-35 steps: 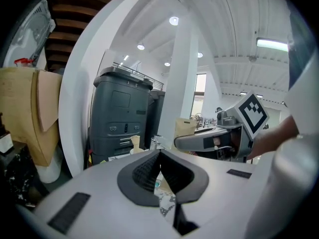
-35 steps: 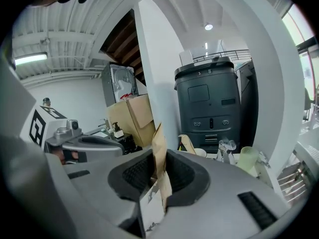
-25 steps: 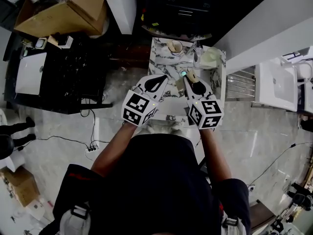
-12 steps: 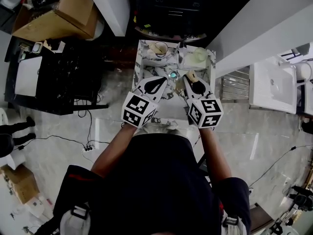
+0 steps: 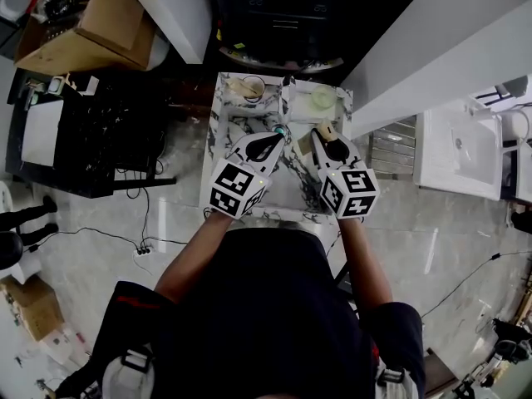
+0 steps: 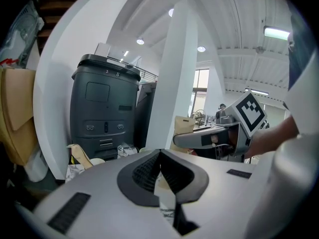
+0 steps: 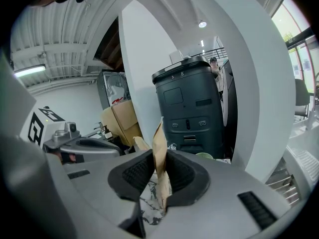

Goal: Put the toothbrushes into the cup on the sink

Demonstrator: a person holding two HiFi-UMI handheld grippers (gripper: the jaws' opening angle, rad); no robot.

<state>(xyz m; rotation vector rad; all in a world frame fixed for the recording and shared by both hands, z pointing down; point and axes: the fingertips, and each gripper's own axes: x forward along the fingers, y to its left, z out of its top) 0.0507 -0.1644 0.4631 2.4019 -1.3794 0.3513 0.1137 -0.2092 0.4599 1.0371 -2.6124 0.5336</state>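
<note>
Marble desk (image 5: 289,183) has drifted left, further beneath my tools; the cup (image 5: 252,88) sits at its far edge. My left tool (image 5: 278,134) is shut, and my right tool (image 5: 327,136) clamps a brown toothbrush (image 7: 159,151).

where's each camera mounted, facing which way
Head view: on the head, facing down at the marble sink; torso, arms, left gripper, right gripper.
Left gripper view: along its shut jaws toward a dark machine; right gripper at right.
Right gripper view: along jaws gripping a tan stick; left gripper at left.
Gripper views share that machine.
</note>
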